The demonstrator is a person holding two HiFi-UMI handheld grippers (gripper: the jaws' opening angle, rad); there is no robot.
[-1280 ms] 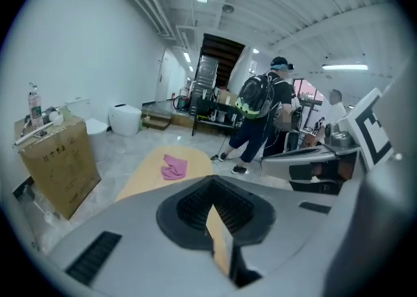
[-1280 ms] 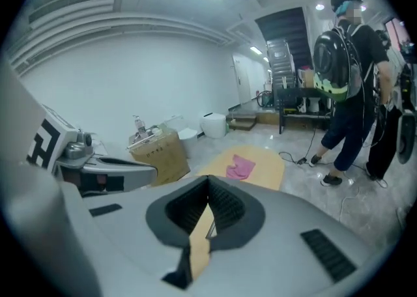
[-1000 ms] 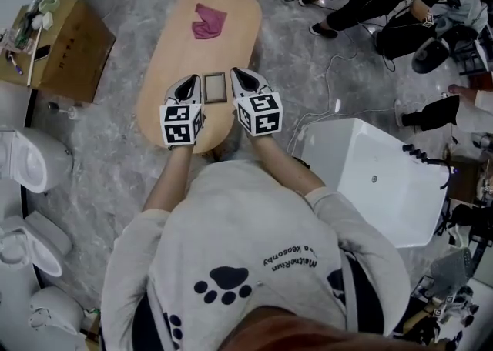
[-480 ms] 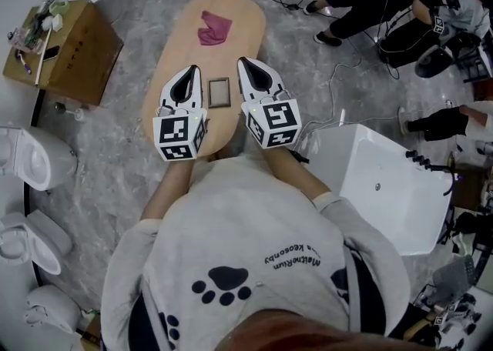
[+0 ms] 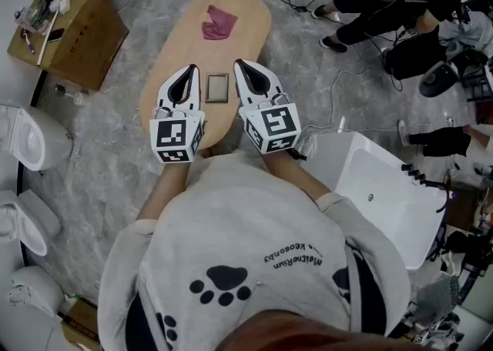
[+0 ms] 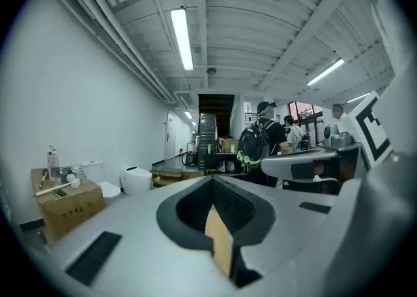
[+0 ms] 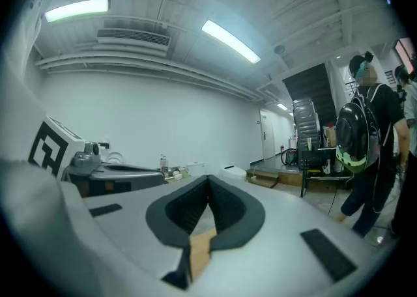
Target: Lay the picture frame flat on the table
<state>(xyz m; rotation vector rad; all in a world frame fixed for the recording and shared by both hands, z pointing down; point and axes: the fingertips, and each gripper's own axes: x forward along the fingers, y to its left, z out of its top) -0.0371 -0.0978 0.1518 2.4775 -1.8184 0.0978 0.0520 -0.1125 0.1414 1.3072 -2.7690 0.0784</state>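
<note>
We find the picture frame (image 5: 217, 88) on the near half of the table (image 5: 246, 38), about midway between its long edges. We judge that it already lies flat there. The left claw (image 5: 186, 70) and the right claw (image 5: 239, 63) hover on either side of the frame, clear of it. Each is pressed together with nothing between its jaws. A pink cloth (image 5: 219, 22) lies near the far end of the table, well apart from the frame. We expect the frame to be light and stiff, with a smooth and possibly fragile pane. If we have to reposition it, we pinch the wooden border at one long edge, never the pane, and keep the grip gentle so the frame does not slide.
</note>
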